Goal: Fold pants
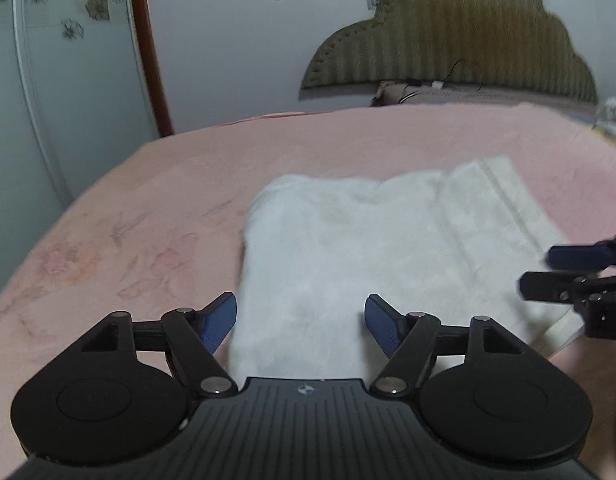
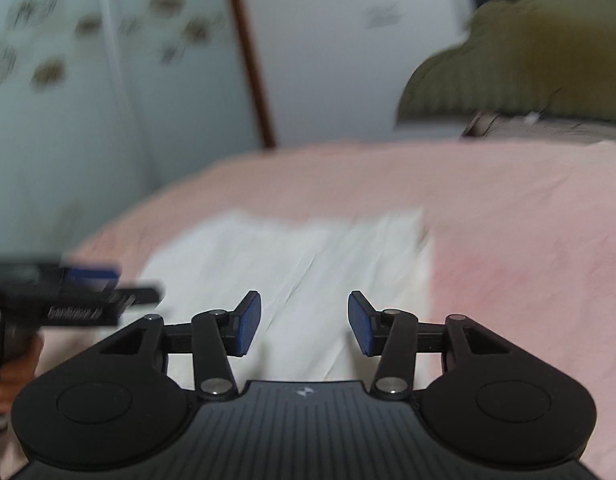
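Blurred white fleecy folded pants (image 1: 348, 256) lie flat on your pink floral bedsheet (image 1: 108, 240), their near edge hidden behind your left gripper (image 1: 301, 322). Both it and your right gripper (image 2: 305, 322) gape wide, gripping nothing.

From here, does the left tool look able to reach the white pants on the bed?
Probably yes. The left tool is open, holds nothing and points at the folded white pants on the pink bedspread. Nothing lies between them; the right tool sits off to the side.
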`<state>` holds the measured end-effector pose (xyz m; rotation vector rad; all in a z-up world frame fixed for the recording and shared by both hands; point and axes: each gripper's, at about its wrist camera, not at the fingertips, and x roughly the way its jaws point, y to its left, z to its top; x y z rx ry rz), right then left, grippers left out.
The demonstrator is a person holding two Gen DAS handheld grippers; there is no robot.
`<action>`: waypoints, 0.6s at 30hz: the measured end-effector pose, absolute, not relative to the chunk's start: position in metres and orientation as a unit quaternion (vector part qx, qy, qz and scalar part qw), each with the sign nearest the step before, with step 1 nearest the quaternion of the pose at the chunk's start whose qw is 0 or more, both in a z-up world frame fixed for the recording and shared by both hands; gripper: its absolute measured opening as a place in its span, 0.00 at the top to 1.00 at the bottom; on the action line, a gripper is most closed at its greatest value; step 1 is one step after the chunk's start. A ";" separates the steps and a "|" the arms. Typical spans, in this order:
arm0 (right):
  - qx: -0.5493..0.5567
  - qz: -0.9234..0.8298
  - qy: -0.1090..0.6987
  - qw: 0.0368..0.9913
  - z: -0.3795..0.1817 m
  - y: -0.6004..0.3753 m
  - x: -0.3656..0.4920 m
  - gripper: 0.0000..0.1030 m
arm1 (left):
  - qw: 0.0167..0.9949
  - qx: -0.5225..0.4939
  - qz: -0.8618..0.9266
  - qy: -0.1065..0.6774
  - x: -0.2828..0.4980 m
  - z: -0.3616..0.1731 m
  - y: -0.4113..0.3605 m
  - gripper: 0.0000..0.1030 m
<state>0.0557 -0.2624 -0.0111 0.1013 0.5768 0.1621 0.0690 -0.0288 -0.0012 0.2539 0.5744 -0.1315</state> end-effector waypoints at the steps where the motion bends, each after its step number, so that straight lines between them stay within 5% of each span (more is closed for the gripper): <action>1: 0.034 0.064 0.291 0.954 -0.017 -0.259 0.055 0.54 | 0.951 0.137 -0.052 0.274 0.063 -0.005 -0.029 0.27; 7: 0.040 0.037 0.265 0.963 -0.007 -0.255 0.020 0.51 | 0.960 0.087 -0.059 0.258 0.032 0.002 -0.017 0.22; 15: 0.131 0.132 0.206 0.961 0.056 -0.240 -0.033 0.48 | 0.971 0.068 -0.040 0.227 0.023 -0.014 -0.023 0.00; 18: 0.225 0.223 0.167 0.934 0.075 -0.242 -0.050 0.33 | 0.971 0.046 -0.024 0.232 0.031 -0.024 -0.021 0.00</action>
